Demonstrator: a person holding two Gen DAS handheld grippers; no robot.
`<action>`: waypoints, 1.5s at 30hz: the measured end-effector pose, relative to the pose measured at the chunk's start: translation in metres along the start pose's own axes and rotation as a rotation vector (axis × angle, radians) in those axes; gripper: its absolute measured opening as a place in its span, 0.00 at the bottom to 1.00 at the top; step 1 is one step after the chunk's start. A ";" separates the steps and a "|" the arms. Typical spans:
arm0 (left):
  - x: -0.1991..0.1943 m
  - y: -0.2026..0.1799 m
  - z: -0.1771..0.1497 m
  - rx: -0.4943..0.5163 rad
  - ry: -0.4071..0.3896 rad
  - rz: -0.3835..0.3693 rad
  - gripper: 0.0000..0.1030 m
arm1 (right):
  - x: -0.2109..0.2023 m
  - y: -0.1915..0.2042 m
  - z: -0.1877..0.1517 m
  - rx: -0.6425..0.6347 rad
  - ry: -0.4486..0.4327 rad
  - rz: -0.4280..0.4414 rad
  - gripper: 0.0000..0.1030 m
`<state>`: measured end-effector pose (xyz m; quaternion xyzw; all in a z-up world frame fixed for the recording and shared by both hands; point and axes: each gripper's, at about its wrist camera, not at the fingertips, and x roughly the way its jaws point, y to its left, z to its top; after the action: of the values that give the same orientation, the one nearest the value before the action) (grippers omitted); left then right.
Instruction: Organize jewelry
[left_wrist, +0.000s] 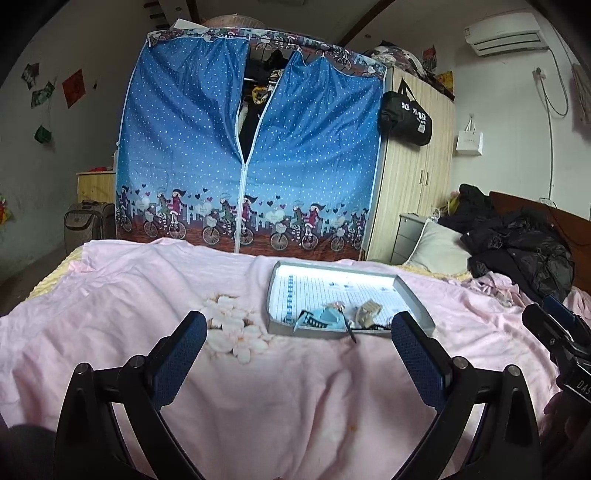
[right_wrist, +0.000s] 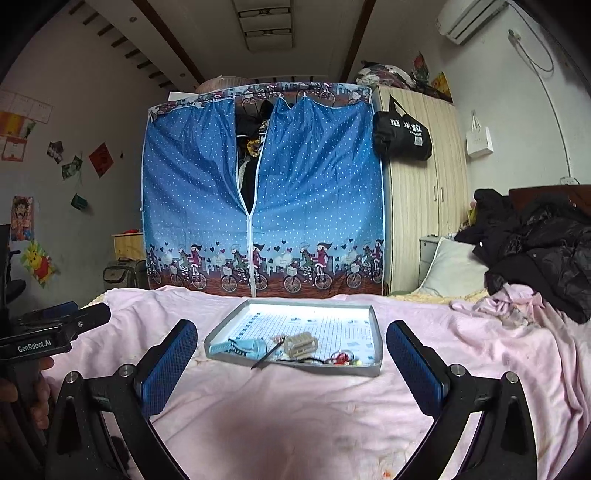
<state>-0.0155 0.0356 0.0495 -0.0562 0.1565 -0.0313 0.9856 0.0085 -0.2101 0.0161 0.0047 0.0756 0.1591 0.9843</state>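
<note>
Tray (right_wrist: 375, 325) on pink blanket (right_wrist: 295, 413), holding blue clip (right_wrist: 243, 348), beige clip (right_wrist: 301, 343), red beads (right_wrist: 341, 357) near front edge. Left gripper (left_wrist: 299, 332), right gripper (right_wrist: 291, 341): both spread wide, empty, short of tray.

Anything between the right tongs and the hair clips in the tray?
Nothing visible. The right tongs are open, with only bare pink blanket before the tray. The blue clip and beige clip lie near its front edge.

Hair accessories (right_wrist: 301, 343) heaped in tray (right_wrist: 375, 325)

Home bedroom: pink-blanketed bed (right_wrist: 295, 406), fabric wardrobe (right_wrist: 262, 192), wooden wardrobe (right_wrist: 424, 192).
</note>
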 end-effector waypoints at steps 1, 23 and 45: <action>-0.003 -0.001 -0.002 -0.001 0.005 0.000 0.95 | -0.004 0.000 -0.002 0.009 0.007 0.002 1.00; -0.017 -0.004 -0.028 0.016 0.029 0.051 0.95 | -0.014 0.000 -0.022 0.030 0.072 -0.008 1.00; -0.014 -0.006 -0.030 0.050 0.030 0.056 0.95 | -0.014 -0.001 -0.021 0.031 0.071 -0.008 1.00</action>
<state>-0.0389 0.0277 0.0259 -0.0266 0.1718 -0.0084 0.9847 -0.0078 -0.2154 -0.0030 0.0141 0.1131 0.1543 0.9814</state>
